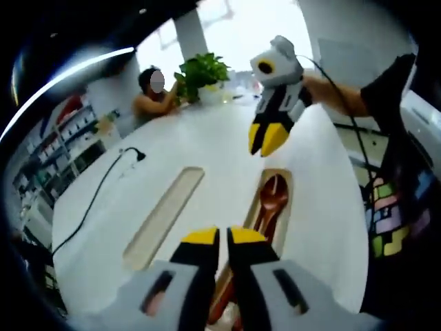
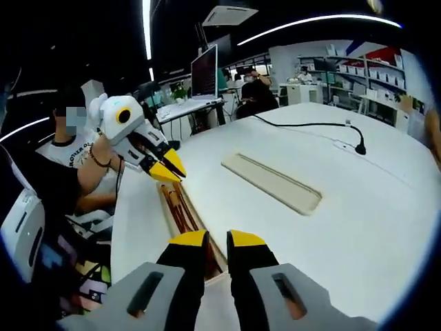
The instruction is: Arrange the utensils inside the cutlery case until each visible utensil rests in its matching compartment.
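On the white tabletop (image 1: 172, 148) lie the open cutlery case (image 1: 281, 181), a brown spoon (image 1: 271, 196) and what look like chopsticks already in its slots, and its separate lid (image 1: 164, 215) off to one side. Both the left tool (image 1: 218, 238) and right tool (image 2: 208, 241) show jaws nearly closed, holding nothing. Judging by this, utensils seem seated; closing may remain.

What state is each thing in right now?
Case: open, holding utensils.
Spoon: lying in the case, bowl at the far end.
Lid: flat on the table, apart from the case.
Left gripper: shut, empty.
Right gripper: shut, empty.
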Tool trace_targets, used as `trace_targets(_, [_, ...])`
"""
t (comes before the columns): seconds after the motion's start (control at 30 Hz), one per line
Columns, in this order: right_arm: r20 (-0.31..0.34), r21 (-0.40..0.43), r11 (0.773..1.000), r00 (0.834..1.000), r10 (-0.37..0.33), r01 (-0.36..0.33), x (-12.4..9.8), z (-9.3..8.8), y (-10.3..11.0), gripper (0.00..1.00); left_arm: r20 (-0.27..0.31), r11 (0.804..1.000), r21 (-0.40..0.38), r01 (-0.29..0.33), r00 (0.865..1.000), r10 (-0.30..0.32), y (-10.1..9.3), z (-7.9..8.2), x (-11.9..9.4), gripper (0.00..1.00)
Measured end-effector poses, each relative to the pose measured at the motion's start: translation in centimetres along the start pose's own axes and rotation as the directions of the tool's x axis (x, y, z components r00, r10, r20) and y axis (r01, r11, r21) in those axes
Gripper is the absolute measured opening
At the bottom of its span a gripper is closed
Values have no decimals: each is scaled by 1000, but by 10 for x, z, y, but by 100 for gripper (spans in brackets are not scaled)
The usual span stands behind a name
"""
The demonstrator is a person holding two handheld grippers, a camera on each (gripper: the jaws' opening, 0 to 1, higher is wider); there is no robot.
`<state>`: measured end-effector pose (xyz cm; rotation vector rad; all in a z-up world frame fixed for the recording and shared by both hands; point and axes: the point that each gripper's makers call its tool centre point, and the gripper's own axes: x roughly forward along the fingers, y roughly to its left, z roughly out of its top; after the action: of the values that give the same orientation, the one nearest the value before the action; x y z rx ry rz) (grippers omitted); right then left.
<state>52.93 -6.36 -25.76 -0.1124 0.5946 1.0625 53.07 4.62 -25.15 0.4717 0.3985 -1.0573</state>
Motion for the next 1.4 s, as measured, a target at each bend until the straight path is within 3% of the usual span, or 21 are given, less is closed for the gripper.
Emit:
trace_targets(0.13, [55,-13,999,998,-38,39,-1,13,-13,10,29,999,-26,-36,999,37,14,6,0,5])
trace_targets(0.23, [71,-51,991,990,-122,126,-3,19,-34,10,68,996,-56,-70,995,73,27,14,-2,6])
trace_targets(0.33, [77,-65,982,983,-170,175,-4,21,-50,10,75,983,-40,-180,980,183,51,15,-7,9])
trace_targets(0.43, [69,-66,974,975,-211,215,-3,20,-65,10,65,980,-72,-188,979,193,60,10,-6,9])
trace_targets(0.67, [74,-14,966,964,-255,257,5,19,-88,10,91,954,-178,-242,961,261,87,7,-1,9])
trace_targets(0.93, [58,7,954,953,-298,298,14,16,-108,10,9,902,-280,-328,939,345,115,-29,4,15])
trace_targets(1.07, [46,12,949,948,-316,316,19,13,-114,10,-25,882,-319,-348,933,359,120,-46,6,16])
trace_targets(1.2, [40,21,944,943,-330,330,25,11,-120,11,-54,843,-390,-370,923,380,126,-62,6,17])
trace_targets(1.4, [30,51,937,938,-347,345,34,6,-128,13,-88,805,-446,-392,914,396,134,-79,12,21])
